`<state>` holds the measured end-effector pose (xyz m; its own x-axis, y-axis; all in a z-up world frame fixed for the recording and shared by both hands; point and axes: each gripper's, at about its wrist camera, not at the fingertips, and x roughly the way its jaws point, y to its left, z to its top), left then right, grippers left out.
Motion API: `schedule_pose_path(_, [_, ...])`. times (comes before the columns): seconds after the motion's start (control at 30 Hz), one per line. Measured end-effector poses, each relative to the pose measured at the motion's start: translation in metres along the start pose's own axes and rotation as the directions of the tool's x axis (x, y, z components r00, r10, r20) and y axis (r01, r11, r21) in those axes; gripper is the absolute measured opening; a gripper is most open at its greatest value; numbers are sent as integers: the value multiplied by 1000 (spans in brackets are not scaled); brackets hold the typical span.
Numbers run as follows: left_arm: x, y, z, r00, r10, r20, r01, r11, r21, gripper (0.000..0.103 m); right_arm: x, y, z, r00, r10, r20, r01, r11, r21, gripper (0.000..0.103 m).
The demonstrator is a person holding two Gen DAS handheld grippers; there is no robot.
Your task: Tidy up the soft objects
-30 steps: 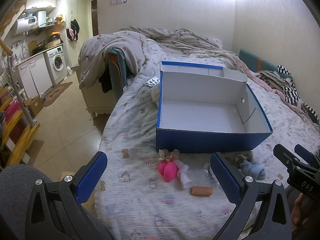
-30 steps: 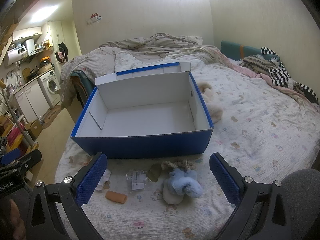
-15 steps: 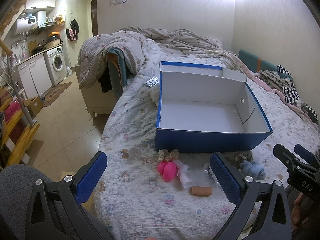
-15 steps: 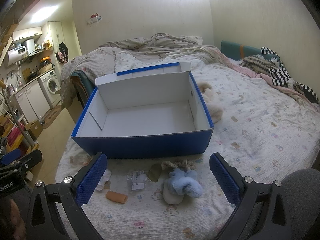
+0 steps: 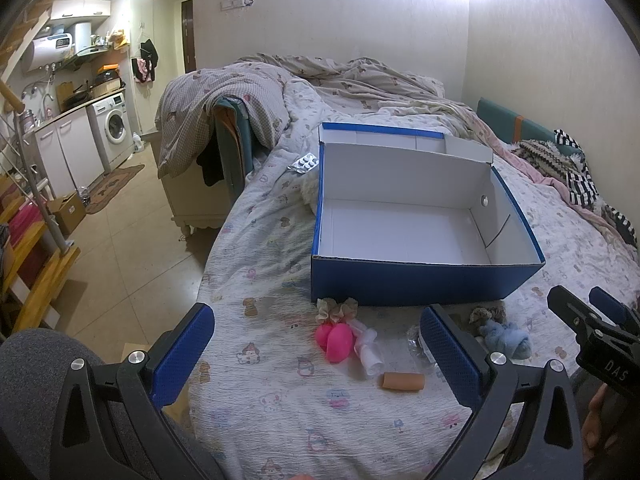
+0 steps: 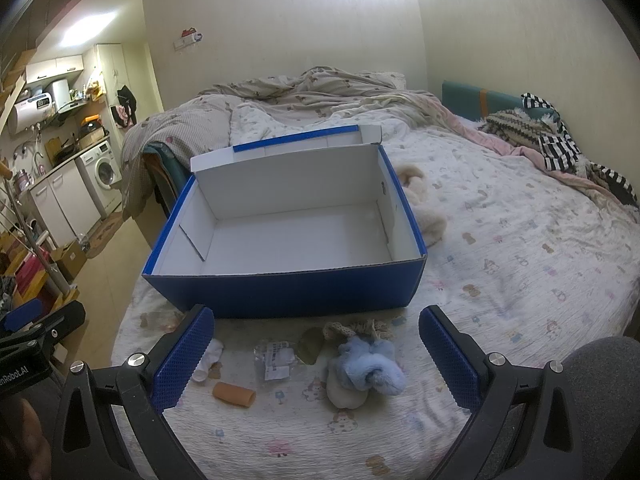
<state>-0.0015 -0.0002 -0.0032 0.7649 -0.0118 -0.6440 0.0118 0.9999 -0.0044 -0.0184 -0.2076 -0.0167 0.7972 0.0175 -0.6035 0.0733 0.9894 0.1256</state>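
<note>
An empty blue box (image 5: 416,280) with a white inside stands open on the bed; it also shows in the right wrist view (image 6: 296,292). In front of it lie a pink soft item (image 5: 334,338), a beige scrunchie (image 5: 337,307), a white sock (image 5: 366,350), an orange roll (image 5: 401,381), a fluffy blue item (image 6: 370,368) on a cream sock (image 6: 344,394), and a clear packet (image 6: 276,358). My left gripper (image 5: 316,364) is open and empty above the pink item. My right gripper (image 6: 316,364) is open and empty above the packet and the blue item.
A cream plush toy (image 6: 424,208) lies right of the box. A pill blister (image 5: 304,162) lies left of it. A rumpled duvet (image 5: 320,92) covers the far bed. Striped clothes (image 6: 560,148) lie at the far right. The bed's left edge drops to a tiled floor (image 5: 120,248).
</note>
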Motion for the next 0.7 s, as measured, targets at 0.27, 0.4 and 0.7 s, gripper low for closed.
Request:
schedule_pose_path(0.27, [3,1,6,999,-27,-38,27,1000,-9,103,2,3,-2,1000,17,-10,-17,1000,0,103])
schedule_pose_path(0.4, [15,4,18,994,-12,-109,10,1000,-12,103,0,-3,16,997,62,-44,-61,998,11,103])
schedule_pose_path(0.7, [88,21,32,927,17,-376,-30,999,-31,103,38,-28,51,937,195,-290,-168,979,117,103])
